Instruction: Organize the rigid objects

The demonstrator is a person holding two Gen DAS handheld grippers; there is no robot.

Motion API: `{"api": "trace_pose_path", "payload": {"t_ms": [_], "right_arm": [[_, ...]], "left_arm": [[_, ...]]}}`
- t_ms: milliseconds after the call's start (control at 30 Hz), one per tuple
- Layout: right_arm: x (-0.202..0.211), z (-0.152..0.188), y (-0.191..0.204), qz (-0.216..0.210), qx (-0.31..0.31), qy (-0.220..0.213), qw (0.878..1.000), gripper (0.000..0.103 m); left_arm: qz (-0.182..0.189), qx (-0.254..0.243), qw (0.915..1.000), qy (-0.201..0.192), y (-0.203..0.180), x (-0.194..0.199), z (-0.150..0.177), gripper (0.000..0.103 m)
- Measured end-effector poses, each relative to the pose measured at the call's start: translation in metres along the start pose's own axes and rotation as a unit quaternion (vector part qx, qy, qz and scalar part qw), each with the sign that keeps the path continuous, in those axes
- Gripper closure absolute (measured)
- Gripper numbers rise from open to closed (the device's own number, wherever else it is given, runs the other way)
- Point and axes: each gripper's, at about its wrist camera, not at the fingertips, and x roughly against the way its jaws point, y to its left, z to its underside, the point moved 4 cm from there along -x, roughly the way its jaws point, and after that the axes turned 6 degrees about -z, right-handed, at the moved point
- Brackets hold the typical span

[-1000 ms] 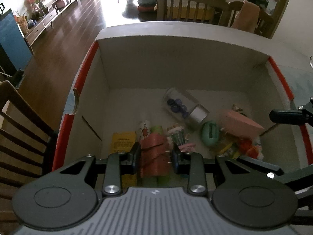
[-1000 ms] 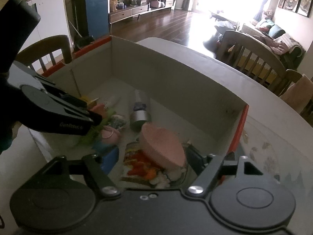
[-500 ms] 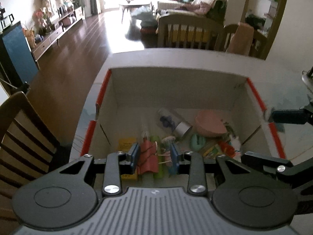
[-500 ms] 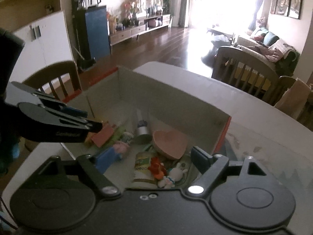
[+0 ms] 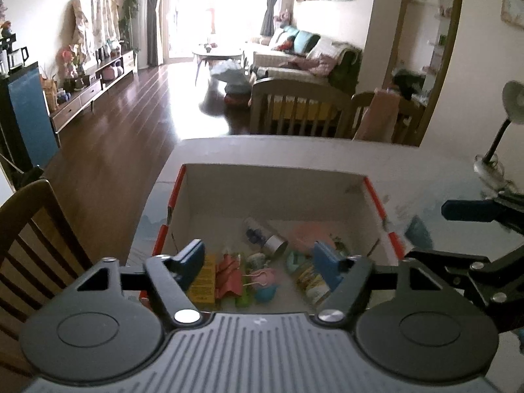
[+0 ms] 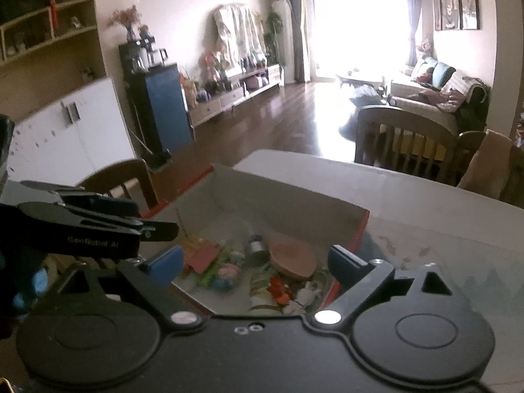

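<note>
1. Compared with a second ago, both tools have risen out of the cardboard box (image 5: 373, 193). The red folded piece (image 5: 229, 273) that sat between the left hand-held gripper (image 5: 258, 262) fingers now lies on the box floor below them; its jaws are opening with nothing between.
2. The right hand-held gripper (image 6: 252, 260) has let go of the pink heart-shaped dish (image 6: 291, 260), which rests in the box just ahead of it; its jaws are also opening, empty.
3. Judgement: two items are deposited, so both hands are free for the next pick.
4. Box contents ahead of the left tool: a yellow packet (image 5: 204, 278), a clear tube with a metal cap (image 5: 267, 237), a teal object (image 5: 267, 291) and small figures.
5. The box sits on the pale worktop (image 5: 425, 163).
</note>
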Motion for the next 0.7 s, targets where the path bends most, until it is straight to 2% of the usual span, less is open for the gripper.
{"api": "trace_pose_path", "payload": {"t_ms": [100, 200, 400, 467, 700], "right_arm": [[0.011, 0.000, 0.003, -0.009, -0.001, -0.021, 1.000, 0.000], [0.020, 0.000, 0.004, -0.014, -0.002, -0.035, 0.999, 0.000], [0.033, 0.003, 0.004, -0.018, -0.012, -0.050, 0.999, 0.000], [0.038, 0.004, 0.004, -0.016, -0.012, -0.056, 0.998, 0.000], [0.048, 0.007, 0.007, -0.012, -0.019, -0.071, 0.997, 0.000]], "left_arm": [[0.003, 0.004, 0.9999, -0.010, 0.000, 0.011, 0.000, 0.027], [0.004, 0.002, 0.9998, -0.020, -0.001, 0.019, 0.001, 0.019], [0.014, 0.014, 0.9992, -0.033, -0.002, 0.033, 0.002, 0.016], [0.018, 0.017, 0.9990, -0.037, -0.003, 0.037, 0.003, 0.000], [0.021, 0.019, 0.9985, -0.048, -0.010, 0.045, 0.007, 0.000]]}}
